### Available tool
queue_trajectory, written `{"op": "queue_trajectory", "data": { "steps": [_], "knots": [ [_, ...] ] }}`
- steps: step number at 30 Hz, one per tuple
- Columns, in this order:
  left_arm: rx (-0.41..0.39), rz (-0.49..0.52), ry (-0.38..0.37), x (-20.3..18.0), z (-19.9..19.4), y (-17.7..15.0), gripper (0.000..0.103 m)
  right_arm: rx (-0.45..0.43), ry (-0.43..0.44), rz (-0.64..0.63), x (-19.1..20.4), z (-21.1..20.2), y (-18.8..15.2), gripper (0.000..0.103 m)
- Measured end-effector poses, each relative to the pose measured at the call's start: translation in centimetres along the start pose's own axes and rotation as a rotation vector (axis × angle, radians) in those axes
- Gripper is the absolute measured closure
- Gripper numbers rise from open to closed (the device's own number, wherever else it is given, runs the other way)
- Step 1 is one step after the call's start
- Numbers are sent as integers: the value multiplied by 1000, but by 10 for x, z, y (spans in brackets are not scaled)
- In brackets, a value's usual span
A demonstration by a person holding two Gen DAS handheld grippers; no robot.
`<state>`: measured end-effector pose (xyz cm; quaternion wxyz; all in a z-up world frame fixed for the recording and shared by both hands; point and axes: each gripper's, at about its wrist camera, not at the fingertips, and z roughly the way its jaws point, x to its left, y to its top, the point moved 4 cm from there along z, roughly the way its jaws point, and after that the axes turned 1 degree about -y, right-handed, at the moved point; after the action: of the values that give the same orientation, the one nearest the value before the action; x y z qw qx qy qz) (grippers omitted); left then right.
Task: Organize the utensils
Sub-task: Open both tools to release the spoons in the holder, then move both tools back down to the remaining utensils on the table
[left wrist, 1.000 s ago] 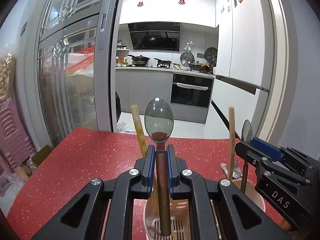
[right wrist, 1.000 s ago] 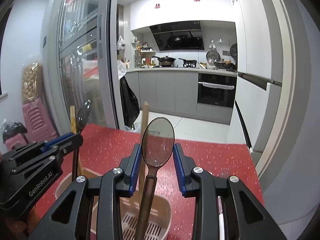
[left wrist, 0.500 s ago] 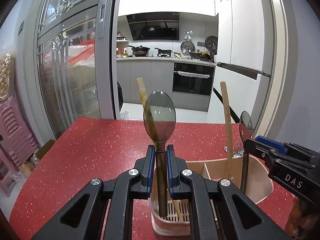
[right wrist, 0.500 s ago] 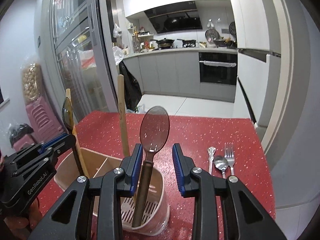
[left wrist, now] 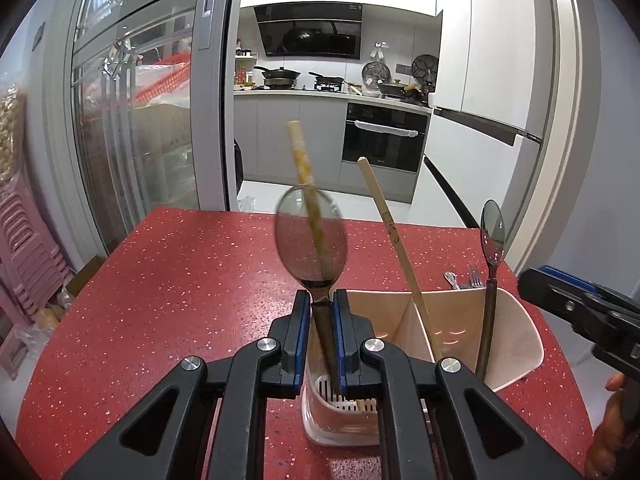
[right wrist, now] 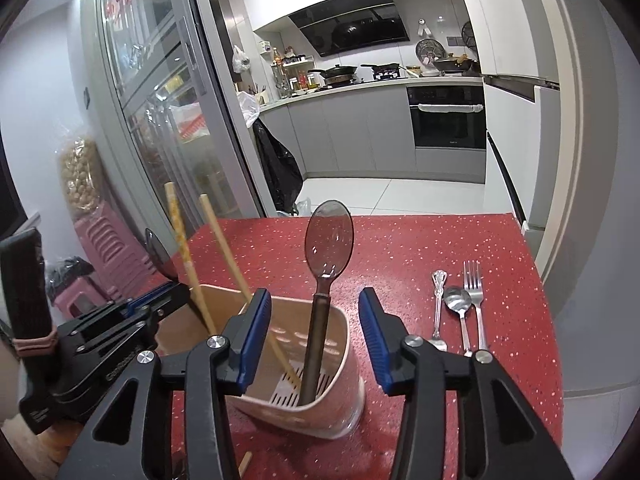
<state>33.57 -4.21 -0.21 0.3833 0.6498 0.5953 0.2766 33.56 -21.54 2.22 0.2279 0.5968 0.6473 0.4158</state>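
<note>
2 spoons at holder: right gripper opening, jaws clear of its spoon, now standing inside. Left gripper clamps another spoon; early release risks toppling.

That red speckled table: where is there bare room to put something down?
The red speckled table is bare left of and beyond the beige plastic utensil holder, up to the far edge. It is crowded on the right, where the metal fork and two metal spoons lie side by side.
</note>
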Motion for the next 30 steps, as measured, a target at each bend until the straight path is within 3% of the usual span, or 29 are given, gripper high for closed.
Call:
{"op": "queue_trajectory", "data": {
  "steps": [3,5,6,8,14,16,18,20,22,30],
  "knots": [
    [-5,7,14,0,-3,-1,67,6,12,15,0,-7,-3,48],
    [2,12,21,0,-4,-1,36,7,17,27,-1,-13,-6,47],
    [7,11,31,0,-5,-1,0,7,19,32,-1,-16,-6,46],
    [-38,1,47,2,-14,2,0,8,20,41,-3,-22,-7,46],
    [-61,15,59,2,-34,6,0,33,39,89,-9,-39,-17,36],
    [-70,23,62,5,-45,4,0,47,43,103,-11,-44,-21,24],
    [-52,16,54,10,-53,-2,0,65,49,123,-13,-48,-28,20],
    [-6,-8,27,18,-60,-15,0,89,60,147,-14,-51,-36,15],
    [48,-23,30,25,-64,-31,0,115,65,169,-14,-54,-45,0],
    [279,-46,94,47,-71,-115,0,346,14,161,1,-52,-108,0]
  ]
}}
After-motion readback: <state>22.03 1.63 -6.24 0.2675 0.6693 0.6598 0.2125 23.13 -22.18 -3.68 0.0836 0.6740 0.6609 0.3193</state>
